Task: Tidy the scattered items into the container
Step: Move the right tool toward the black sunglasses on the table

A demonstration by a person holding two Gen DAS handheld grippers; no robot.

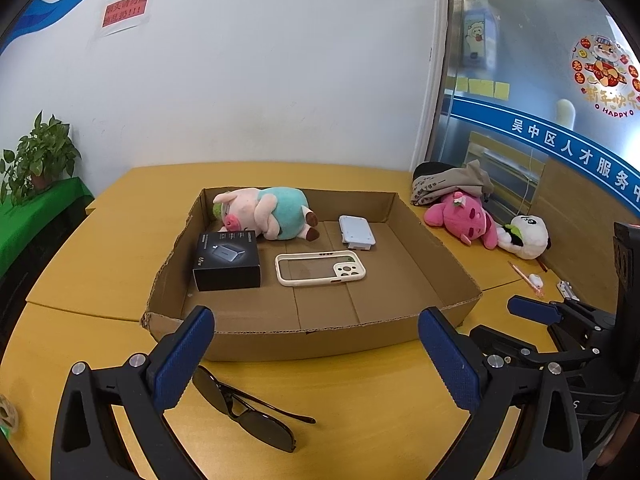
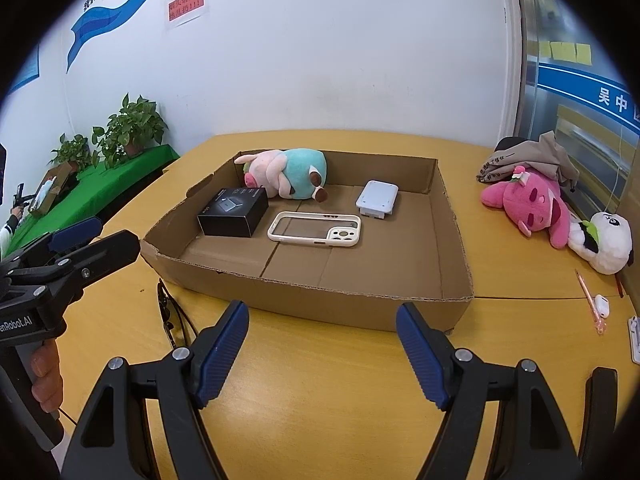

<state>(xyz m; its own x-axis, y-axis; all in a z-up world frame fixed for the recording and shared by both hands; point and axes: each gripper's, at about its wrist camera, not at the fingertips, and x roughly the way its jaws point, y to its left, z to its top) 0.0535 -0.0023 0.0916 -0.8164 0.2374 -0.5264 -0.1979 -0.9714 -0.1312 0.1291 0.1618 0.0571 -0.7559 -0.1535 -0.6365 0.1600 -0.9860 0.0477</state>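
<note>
Sunglasses [image 1: 248,408] lie folded on the table [image 1: 360,400] just below the left gripper [image 1: 316,356]; both it and the right gripper [image 2: 322,350] gape apart, empty, before the cardboard box [image 1: 320,336].

Cardboard tray [image 1: 436,240] [image 2: 448,216]: one
Plush toys: three, namely a pig [image 1: 266,212] [image 2: 288,178] in the tray, a pink one [image 1: 464,216] [image 2: 528,204] and a panda [image 1: 526,234] [image 2: 604,242] on the table [image 1: 360,400] [image 2: 320,380]
Black boxes [image 1: 228,260] [image 2: 234,216]: one
Phone cases [image 1: 320,268] [image 2: 316,230]: one
Pale flat devices [image 1: 356,232] [image 2: 378,198]: one
Sunglasses [image 1: 248,412] [image 2: 170,316]: one pair
Pink pens [image 1: 524,276] [image 2: 590,300]: one
Earbud cases [image 1: 535,280] [image 2: 601,306]: one
Potted plants: one in the left view [image 1: 40,156], two in the right [image 2: 134,124] [image 2: 74,152]
Tools: two, left tool [image 1: 316,352] [image 2: 78,236] and right tool [image 2: 322,348] [image 1: 532,308]
</note>
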